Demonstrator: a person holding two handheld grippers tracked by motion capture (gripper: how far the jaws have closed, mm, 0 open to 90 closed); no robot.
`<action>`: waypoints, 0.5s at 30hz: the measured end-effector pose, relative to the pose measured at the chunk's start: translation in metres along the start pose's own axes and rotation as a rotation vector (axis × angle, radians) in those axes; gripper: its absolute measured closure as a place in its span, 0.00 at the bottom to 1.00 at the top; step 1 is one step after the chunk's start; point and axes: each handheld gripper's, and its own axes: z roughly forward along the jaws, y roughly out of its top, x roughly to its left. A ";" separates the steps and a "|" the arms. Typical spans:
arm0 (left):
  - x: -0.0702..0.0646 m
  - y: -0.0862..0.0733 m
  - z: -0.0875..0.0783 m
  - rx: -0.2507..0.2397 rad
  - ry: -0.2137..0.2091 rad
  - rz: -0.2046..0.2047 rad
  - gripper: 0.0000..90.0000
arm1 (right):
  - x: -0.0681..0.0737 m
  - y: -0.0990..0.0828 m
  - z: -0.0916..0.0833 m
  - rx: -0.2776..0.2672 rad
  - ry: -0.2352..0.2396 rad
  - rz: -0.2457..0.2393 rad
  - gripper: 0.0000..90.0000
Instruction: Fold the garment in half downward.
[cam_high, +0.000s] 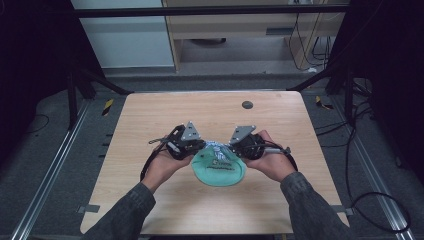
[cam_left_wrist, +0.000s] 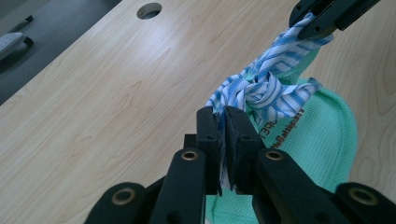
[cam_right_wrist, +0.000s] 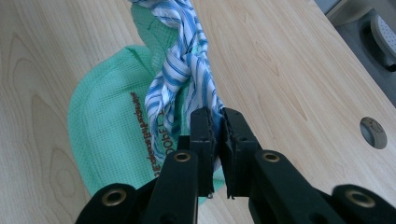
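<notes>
Two forearms in grey sleeves come in from the near edge of the tabletop (cam_high: 150, 115) and bend toward each other over its middle. Each hand holds one tool from below and from the outer side, with the palm turned inward, so that the two tools point at each other and a little forward.

Between them is a blue and white striped cloth (cam_high: 216, 148), twisted into a thick knot. Its two ends go out to the two sides, one to each tool.

Seen from above, the left tongs (cam_high: 202, 146) are at the left side of the knot. In the left gripper view, the left tongs (cam_left_wrist: 223, 122) are pressed nearly together, and they pinch one end of the striped cloth (cam_left_wrist: 261, 88) between the pads. The knot sits just beyond the tips.

From above, the right tongs (cam_high: 229, 148) are at the right side of the knot. In the right gripper view, the right tongs (cam_right_wrist: 217, 122) are also almost closed, with the other end of the striped cloth (cam_right_wrist: 180, 77) caught between the black jaws. From there the cloth rises away toward the knot.

Under the knot and just in front of both tongs lies a green mesh bag (cam_high: 220, 172) with dark letters on it. It rests flat on the tabletop, nearer to the person than the knot. The striped cloth appears tied around the gathered top of this bag.
</notes>
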 end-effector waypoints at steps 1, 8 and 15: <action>0.000 0.000 0.000 0.001 -0.001 0.001 0.94 | 0.000 0.000 0.000 0.000 0.000 0.000 0.93; -0.005 -0.008 0.000 0.004 -0.015 -0.001 0.95 | 0.005 -0.003 0.000 0.005 0.002 -0.016 0.93; -0.012 -0.016 0.000 0.005 -0.028 -0.005 0.95 | 0.011 -0.007 0.002 0.009 0.005 -0.023 0.93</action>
